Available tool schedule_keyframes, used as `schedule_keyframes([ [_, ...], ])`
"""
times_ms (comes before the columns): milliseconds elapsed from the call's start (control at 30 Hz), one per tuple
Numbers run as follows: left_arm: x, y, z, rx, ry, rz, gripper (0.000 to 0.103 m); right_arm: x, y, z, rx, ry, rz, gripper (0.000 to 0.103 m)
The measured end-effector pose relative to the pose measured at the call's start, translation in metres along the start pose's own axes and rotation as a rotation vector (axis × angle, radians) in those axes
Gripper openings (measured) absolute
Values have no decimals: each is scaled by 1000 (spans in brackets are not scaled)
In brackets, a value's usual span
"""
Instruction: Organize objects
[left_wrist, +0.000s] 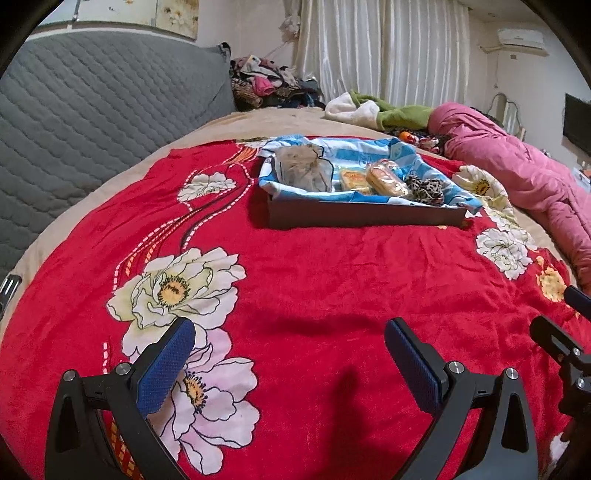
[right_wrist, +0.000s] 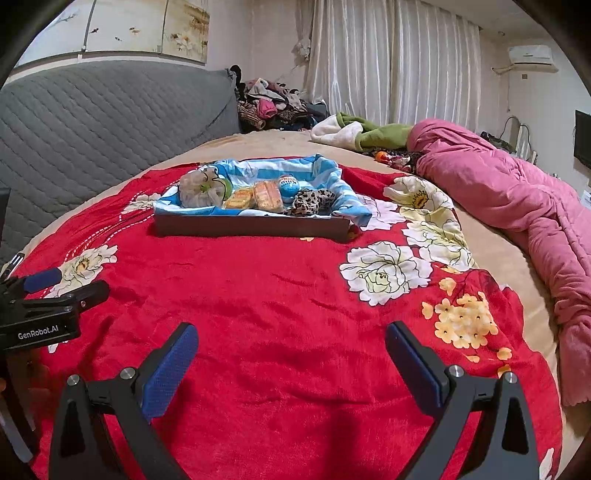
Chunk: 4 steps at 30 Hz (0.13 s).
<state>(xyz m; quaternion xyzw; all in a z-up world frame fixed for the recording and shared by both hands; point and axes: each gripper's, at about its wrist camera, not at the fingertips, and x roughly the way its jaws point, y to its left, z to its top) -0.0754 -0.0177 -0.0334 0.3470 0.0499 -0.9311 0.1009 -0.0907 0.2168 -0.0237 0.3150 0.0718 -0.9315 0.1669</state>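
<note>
Red floral blanket (left_wrist: 314, 266) spans the bed; tray (left_wrist: 365, 214) lies well ahead of both empty, spread grippers (left_wrist: 290, 354) (right_wrist: 291, 354).

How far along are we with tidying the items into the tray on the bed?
Looks nearly done: the bagged bundle, orange snack packs, blue egg-shaped pack and leopard-print scrunchie all sit in the cloth-lined tray. Nothing in hand: left claw and right claw are open and empty. The red blanket shows nothing loose left.
</note>
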Motion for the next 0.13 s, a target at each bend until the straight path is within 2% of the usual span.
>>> schedule_keyframes([
  [67, 1, 0, 0, -3, 8, -19, 102, 1, -1, -1, 1, 2, 1, 102],
  [133, 2, 1, 0, -6, 5, -3, 102, 2, -1, -1, 4, 7, 1, 102],
])
